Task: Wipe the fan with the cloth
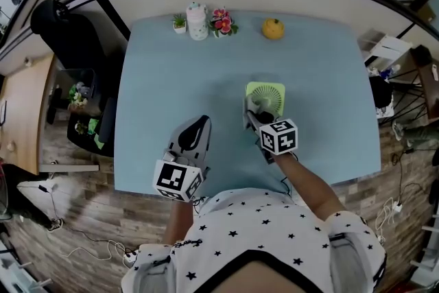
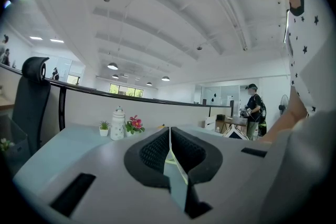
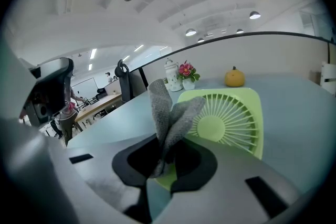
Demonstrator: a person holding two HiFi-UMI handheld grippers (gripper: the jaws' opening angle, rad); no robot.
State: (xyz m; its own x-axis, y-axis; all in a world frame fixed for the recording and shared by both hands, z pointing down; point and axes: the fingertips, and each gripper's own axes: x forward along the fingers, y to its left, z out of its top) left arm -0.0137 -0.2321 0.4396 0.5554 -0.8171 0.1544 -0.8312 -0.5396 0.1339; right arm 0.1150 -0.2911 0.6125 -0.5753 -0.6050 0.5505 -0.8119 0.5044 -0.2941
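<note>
**Two tongs over the tabletop, one gripping the cloth at the fan**

Two tongs hover above the pale blue tabletop (image 1: 158, 92). The right tongs (image 1: 252, 112) are clenched on a grey knitted cloth (image 3: 169, 113), whose bunched folds stick up out of the jaws. The square lime-green fan (image 1: 269, 97) lies flat on the tabletop, just at 12 o'clock from these tongs. In the right gripper view the cloth overlaps the fan's (image 3: 231, 119) near left corner, but I cannot tell whether they touch.

The left tongs (image 1: 200, 123) sit at 9 o'clock from the fan, well apart from it, their jaws pressed together on nothing.

Along the tabletop's 12 o'clock edge stand a small potted plant (image 1: 179, 22), a white jar (image 1: 197, 21), pink flowers (image 1: 222, 21) and an orange fruit-shaped object (image 1: 273, 28).

Black-and-white square markers cover the right marker cube (image 1: 279, 136); they carry no letters.
</note>
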